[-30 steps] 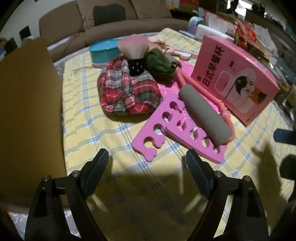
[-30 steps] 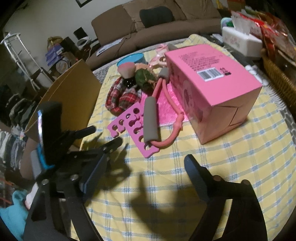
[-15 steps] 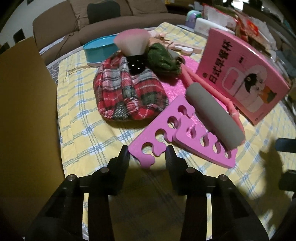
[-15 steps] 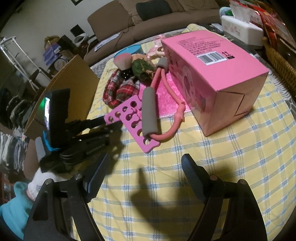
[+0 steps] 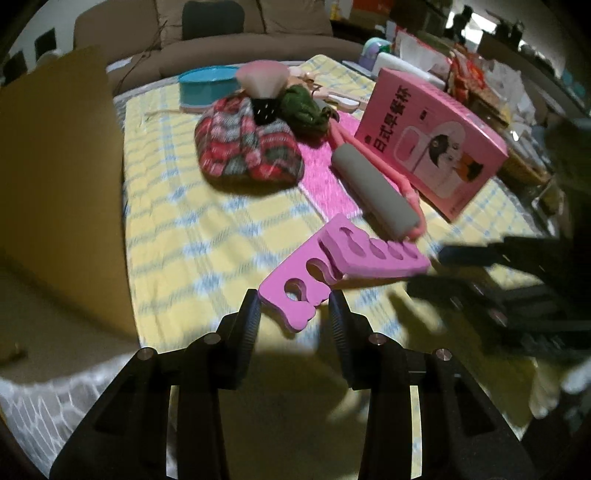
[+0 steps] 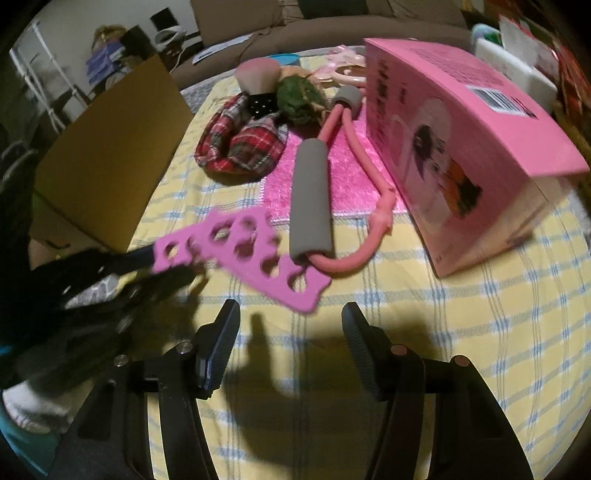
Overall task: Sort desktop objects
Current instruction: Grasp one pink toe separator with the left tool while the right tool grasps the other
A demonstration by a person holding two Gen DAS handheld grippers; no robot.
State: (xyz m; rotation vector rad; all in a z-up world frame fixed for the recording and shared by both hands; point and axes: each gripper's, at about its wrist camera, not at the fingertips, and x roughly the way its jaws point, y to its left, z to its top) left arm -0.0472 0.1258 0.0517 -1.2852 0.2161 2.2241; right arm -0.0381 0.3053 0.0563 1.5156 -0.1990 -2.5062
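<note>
Between left tongs (image 5: 293, 308), toe separator (image 5: 295, 295), gripped

A brown sofa (image 5: 236, 40) stands behind the table, with a dark cushion (image 5: 212, 18) set against its backrest. A cable (image 5: 144, 62) trails over the front of the seat. The table carries a yellow cloth with blue checks (image 6: 461, 332). In the right wrist view, a white metal rack (image 6: 35, 74) stands at far left with a stack of purple-blue items (image 6: 105, 64) beside it. To the right of the table, shelving holds cluttered packaging (image 5: 491, 70), blurred and not identifiable. A wicker basket (image 5: 524, 170) stands just off the table's right edge.
</note>
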